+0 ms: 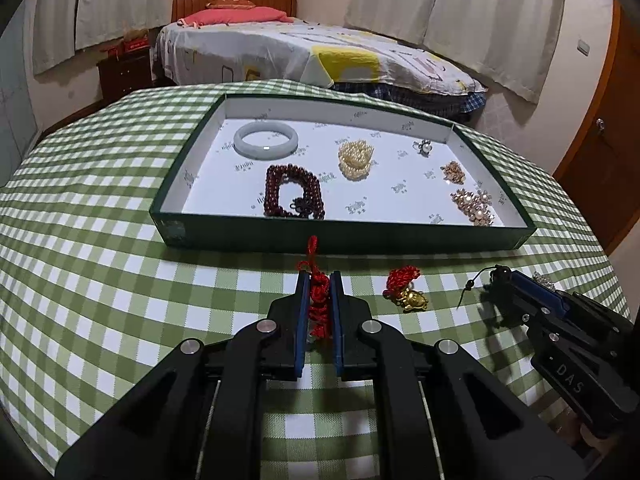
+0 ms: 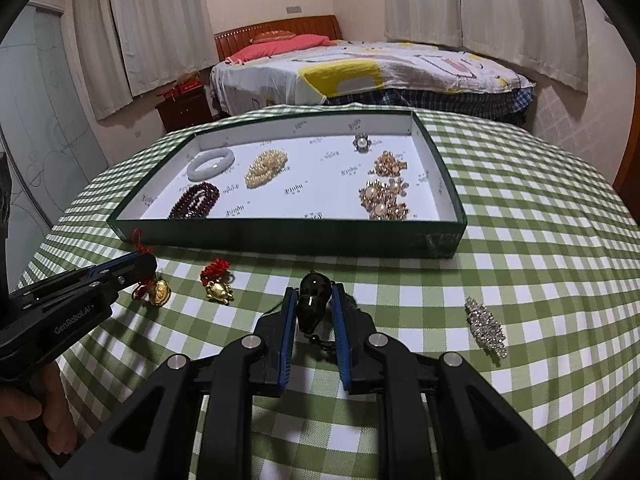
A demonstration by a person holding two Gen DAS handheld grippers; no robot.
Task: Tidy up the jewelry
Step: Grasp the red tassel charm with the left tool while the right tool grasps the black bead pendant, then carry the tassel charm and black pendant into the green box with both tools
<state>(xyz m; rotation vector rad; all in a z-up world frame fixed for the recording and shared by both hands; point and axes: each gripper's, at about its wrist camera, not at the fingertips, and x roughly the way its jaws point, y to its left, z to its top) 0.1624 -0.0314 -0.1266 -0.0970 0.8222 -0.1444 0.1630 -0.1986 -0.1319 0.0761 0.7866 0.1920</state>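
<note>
My left gripper point(image 1: 319, 280) is shut on the red cord of a gold charm point(image 2: 159, 290), just in front of the green tray point(image 1: 360, 236). My right gripper point(image 2: 314, 292) is shut on a black gourd pendant point(image 2: 314, 300) with a black beaded cord. A second gold charm with a red knot point(image 1: 408, 294) lies on the checked cloth between the grippers. A silver rhinestone clip point(image 2: 486, 326) lies on the cloth to the right. The tray holds a white jade bangle point(image 1: 266, 139), a dark red bead bracelet point(image 1: 294, 196), a pearl bracelet point(image 1: 355, 158), a pearl ring point(image 1: 424, 146) and gold pearl brooches point(image 1: 474, 204).
The round table with a green checked cloth point(image 1: 100, 240) fills the foreground. A bed point(image 1: 300, 52), a dark nightstand point(image 1: 124, 70) and curtains stand behind it. A wooden door point(image 1: 608, 140) is at the right.
</note>
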